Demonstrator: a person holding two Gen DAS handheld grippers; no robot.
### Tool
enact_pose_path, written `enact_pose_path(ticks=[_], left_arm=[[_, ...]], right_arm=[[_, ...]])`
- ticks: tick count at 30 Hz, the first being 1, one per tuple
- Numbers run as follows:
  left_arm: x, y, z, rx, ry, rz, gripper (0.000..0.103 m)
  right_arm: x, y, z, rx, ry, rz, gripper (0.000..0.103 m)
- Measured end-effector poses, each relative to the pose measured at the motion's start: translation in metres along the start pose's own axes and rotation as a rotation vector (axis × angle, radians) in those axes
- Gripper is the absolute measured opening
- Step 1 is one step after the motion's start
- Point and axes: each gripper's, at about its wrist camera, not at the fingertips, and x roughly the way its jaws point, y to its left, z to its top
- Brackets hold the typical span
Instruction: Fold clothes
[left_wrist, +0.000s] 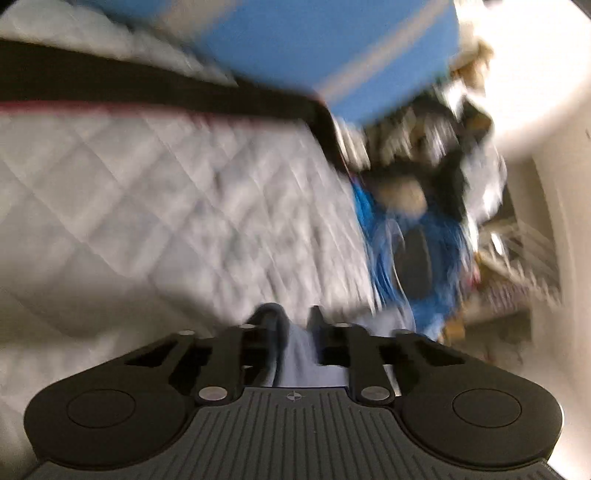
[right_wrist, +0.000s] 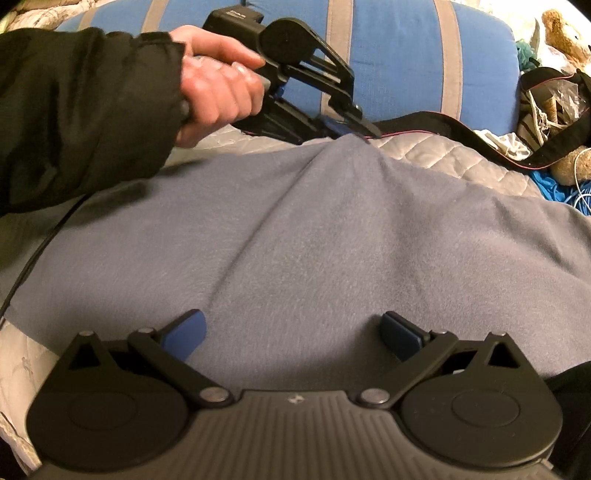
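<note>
Left hand-held gripper (right_wrist: 364, 129) is clamped on the far edge of the cloth (right_wrist: 314, 236). Its own view shows pale fabric pinched between the nearly closed fingers (left_wrist: 271, 325), and the pinch raises a small peak in that edge, so there's a real hold for lifting. The hand (right_wrist: 218, 88) and dark sleeve (right_wrist: 74, 110) come in from the left, so the arm sits off the fabric.

The cloth lies spread on the quilted bed (right_wrist: 443, 155), mostly flat with one long diagonal crease running toward the pinch.

Right hand-held gripper (right_wrist: 291, 334) sits over the near edge, fingers wide apart and nothing between them; probably parked to pin or grab the near side once the far edge comes over.

A black strap (right_wrist: 461, 129) lies just behind the pinch point, so snag risk. The blue striped cushion (right_wrist: 406, 55) and clutter at right are clear of the fold path.
</note>
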Motion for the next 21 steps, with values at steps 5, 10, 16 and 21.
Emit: enact_pose_path(ticks=[5, 10, 16, 21], left_arm=[[0.001, -0.019, -0.004, 0.118, -0.014, 0.095, 0.011], [-0.004, -0.034, -0.009, 0.195, -0.044, 0.148, 0.004], [-0.014, -0.091, -0.056, 0.583, -0.106, 0.277, 0.004], [-0.010, -0.129, -0.111, 0.858, -0.051, 0.309, 0.004]], right_arm=[[0.000, 0.001, 0.001, 0.003, -0.001, 0.000, 0.103], [0.000, 0.001, 0.001, 0.005, -0.003, 0.001, 0.103], [0.003, -0.001, 0.002, 0.007, -0.002, 0.002, 0.103], [0.003, 0.000, 0.002, 0.007, -0.002, 0.002, 0.103]])
